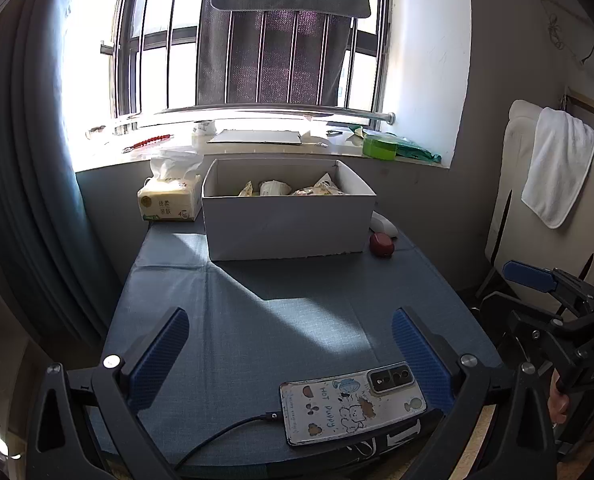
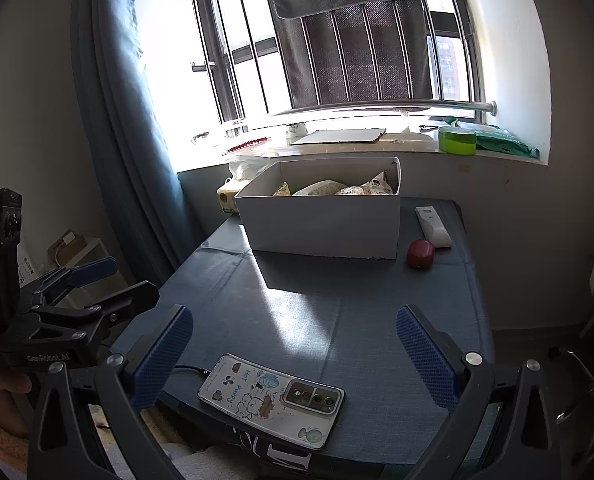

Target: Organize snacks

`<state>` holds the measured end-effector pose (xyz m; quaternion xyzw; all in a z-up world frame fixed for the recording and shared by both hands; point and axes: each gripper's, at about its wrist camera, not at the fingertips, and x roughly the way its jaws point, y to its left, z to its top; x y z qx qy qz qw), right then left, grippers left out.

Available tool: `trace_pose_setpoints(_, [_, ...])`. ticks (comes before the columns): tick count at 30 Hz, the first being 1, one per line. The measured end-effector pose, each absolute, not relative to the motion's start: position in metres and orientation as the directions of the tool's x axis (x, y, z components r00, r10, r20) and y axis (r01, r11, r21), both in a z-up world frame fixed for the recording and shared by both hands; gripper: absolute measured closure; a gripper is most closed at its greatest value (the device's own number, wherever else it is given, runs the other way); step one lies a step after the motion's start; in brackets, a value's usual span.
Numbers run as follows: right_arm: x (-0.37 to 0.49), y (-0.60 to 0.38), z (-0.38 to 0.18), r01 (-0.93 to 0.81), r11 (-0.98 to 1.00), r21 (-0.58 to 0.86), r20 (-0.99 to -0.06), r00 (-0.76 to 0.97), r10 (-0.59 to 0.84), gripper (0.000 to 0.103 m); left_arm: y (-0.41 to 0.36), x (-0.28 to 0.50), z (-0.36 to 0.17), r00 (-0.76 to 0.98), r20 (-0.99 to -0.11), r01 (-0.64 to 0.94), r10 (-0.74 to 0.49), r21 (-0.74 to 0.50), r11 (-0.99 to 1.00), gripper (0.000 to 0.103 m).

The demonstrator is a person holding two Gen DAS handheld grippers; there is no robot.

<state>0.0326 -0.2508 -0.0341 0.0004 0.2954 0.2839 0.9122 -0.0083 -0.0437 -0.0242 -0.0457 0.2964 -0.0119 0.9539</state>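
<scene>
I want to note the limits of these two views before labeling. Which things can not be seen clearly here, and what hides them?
- Snack packets, both views: the white box front wall hides all but their tops; count and type unclear.
- Tissue pack, right wrist view: mostly behind the box.
- Windowsill items, both views: glare washes out the small ones.
- Phone cable, left wrist view: leaves the bottom edge.

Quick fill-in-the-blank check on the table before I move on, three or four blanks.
1. The snack packets lie inside the white ____.
2. The phone lies face down with a ____ plugged into it.
3. The tissue pack stands to the ____ of the box.
4. Both grippers are ____ and hold nothing.

Missing: box; cable; left; open
</scene>
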Motion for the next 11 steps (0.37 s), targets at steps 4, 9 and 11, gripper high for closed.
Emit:
trace_pose_setpoints(4, [0.0324, -0.2505, -0.0338, -0.517, 0.839, 0.169, -0.537, 0.666, 0.518, 0.0, -0.0439, -0.0084, -0.0244, 0.823, -0.565, -0.002, -0.052, -0.096, 0.995, 0.0])
trace_pose_setpoints(9, [0.0311, -0.25, -0.0344, -0.519, 0.839, 0.166, -0.537, 0.665, 0.518, 0.0, -0.0433, -0.0096, -0.0247, 0.826, -0.561, 0.006, -0.06, -0.098, 0.995, 0.0])
trace_pose_setpoints(11, [0.0307, -0.2498, -0.0341, -0.518, 0.839, 0.166, -0.537, 0.666, 0.518, 0.0, -0.0405, -0.0098, -0.0245, 0.825, -0.559, 0.012, -0.083, -0.13, 0.991, 0.0])
